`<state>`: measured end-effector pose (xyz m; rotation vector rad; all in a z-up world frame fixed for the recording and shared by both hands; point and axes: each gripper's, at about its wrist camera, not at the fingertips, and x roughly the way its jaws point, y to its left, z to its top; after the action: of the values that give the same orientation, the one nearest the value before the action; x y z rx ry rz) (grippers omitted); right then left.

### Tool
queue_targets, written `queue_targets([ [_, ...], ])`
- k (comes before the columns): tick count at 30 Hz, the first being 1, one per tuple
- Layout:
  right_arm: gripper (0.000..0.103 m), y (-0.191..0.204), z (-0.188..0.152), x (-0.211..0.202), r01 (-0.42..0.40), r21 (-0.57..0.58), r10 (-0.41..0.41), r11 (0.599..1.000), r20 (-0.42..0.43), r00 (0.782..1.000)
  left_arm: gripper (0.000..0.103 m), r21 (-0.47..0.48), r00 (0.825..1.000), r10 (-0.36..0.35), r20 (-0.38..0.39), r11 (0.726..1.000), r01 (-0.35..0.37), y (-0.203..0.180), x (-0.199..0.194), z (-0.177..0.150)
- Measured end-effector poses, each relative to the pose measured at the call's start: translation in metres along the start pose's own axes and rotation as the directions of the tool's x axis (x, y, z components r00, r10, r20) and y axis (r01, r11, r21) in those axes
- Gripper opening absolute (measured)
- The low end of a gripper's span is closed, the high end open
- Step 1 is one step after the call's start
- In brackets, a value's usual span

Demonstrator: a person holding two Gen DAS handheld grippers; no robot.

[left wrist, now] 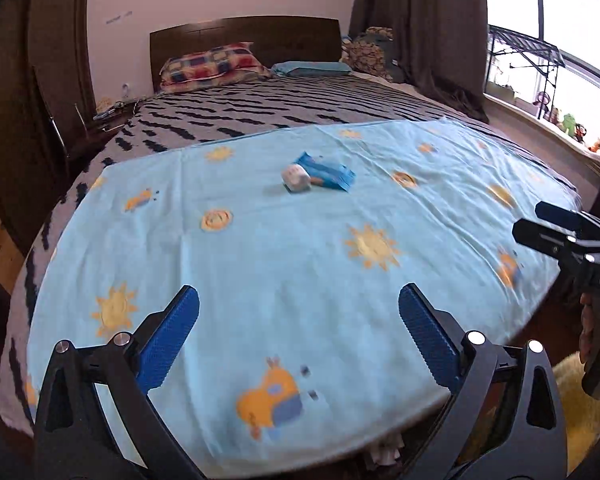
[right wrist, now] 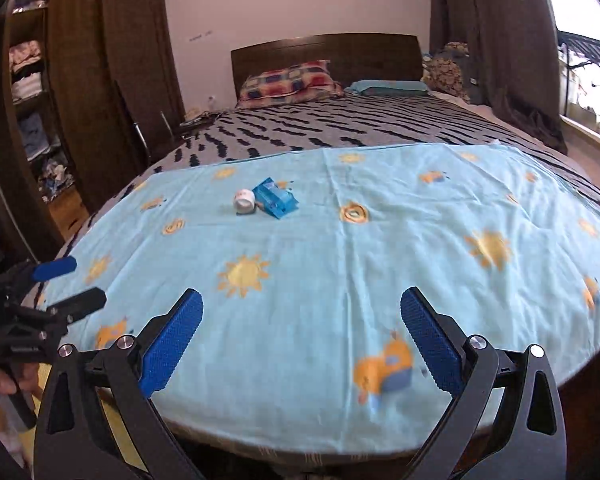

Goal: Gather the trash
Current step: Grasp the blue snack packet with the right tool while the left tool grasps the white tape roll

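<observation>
A small white cup point(left wrist: 296, 177) lies on its side on the light blue sheet point(left wrist: 300, 260), touching a crumpled blue wrapper point(left wrist: 327, 172). Both also show in the right wrist view, the cup point(right wrist: 244, 201) left of the wrapper point(right wrist: 275, 199). My left gripper point(left wrist: 299, 312) is open and empty, held over the sheet's near edge, well short of the trash. My right gripper point(right wrist: 302, 314) is open and empty, likewise near the foot of the bed. The right gripper shows at the right edge of the left view point(left wrist: 540, 224), and the left gripper at the left edge of the right view point(right wrist: 74, 284).
The bed has a striped grey cover point(left wrist: 260, 112), a checked pillow point(left wrist: 212, 66), a blue pillow point(left wrist: 312, 68) and a dark headboard point(left wrist: 244, 36). A dark wardrobe point(right wrist: 92, 80) stands left. Curtains point(left wrist: 420, 32), a window sill with toys point(left wrist: 564, 124) and a metal rack point(left wrist: 528, 52) are right.
</observation>
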<state>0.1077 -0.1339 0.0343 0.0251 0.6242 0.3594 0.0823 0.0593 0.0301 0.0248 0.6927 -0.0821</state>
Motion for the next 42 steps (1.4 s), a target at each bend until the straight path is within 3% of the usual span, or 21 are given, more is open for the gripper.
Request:
queue_targets([
  [4,0.1,0.005,0.024,0.041,0.002,-0.03,-0.004,1.0,-0.047,0.999,0.095,-0.017,0.998,0.044,-0.033,0.999,-0.045,0.024,0.033,0.029],
  [9,0.099,0.009,0.047,0.109,0.036,-0.075,-0.046,0.996,-0.137,0.989,0.095,-0.039,0.991,0.092,-0.095,0.995,-0.096,0.049,0.079,0.041],
  [12,0.099,0.008,0.054,0.146,0.018,-0.064,-0.029,0.998,-0.188,0.982,0.095,-0.04,0.988,0.088,-0.124,0.995,-0.094,0.058,0.1,0.043],
  [16,0.084,0.013,0.063,0.192,0.012,-0.098,-0.036,0.995,-0.245,0.969,0.095,-0.044,0.986,0.081,-0.149,0.995,-0.089,0.065,0.117,0.044],
  [21,0.082,0.025,0.076,0.228,0.003,-0.157,-0.048,0.988,-0.287,0.957,0.095,-0.063,0.985,0.068,-0.161,0.995,-0.079,0.072,0.13,0.048],
  [27,0.082,0.042,0.086,0.259,-0.002,-0.21,-0.066,0.978,-0.318,0.946,0.095,-0.048,0.986,0.064,-0.153,0.996,-0.072,0.067,0.137,0.058],
  [29,0.076,0.045,0.087,0.267,-0.014,-0.206,-0.055,0.978,-0.327,0.944,0.095,-0.043,0.987,0.062,-0.149,0.997,-0.07,0.065,0.139,0.062],
  [33,0.054,0.041,0.093,0.269,-0.025,-0.176,-0.034,0.984,-0.324,0.945,0.095,-0.028,0.987,0.061,-0.147,0.997,-0.066,0.059,0.144,0.069],
  [42,0.047,-0.008,0.108,0.24,0.013,-0.074,-0.035,0.997,-0.298,0.954,0.095,-0.027,0.99,0.015,-0.143,0.999,-0.019,0.04,0.175,0.089],
])
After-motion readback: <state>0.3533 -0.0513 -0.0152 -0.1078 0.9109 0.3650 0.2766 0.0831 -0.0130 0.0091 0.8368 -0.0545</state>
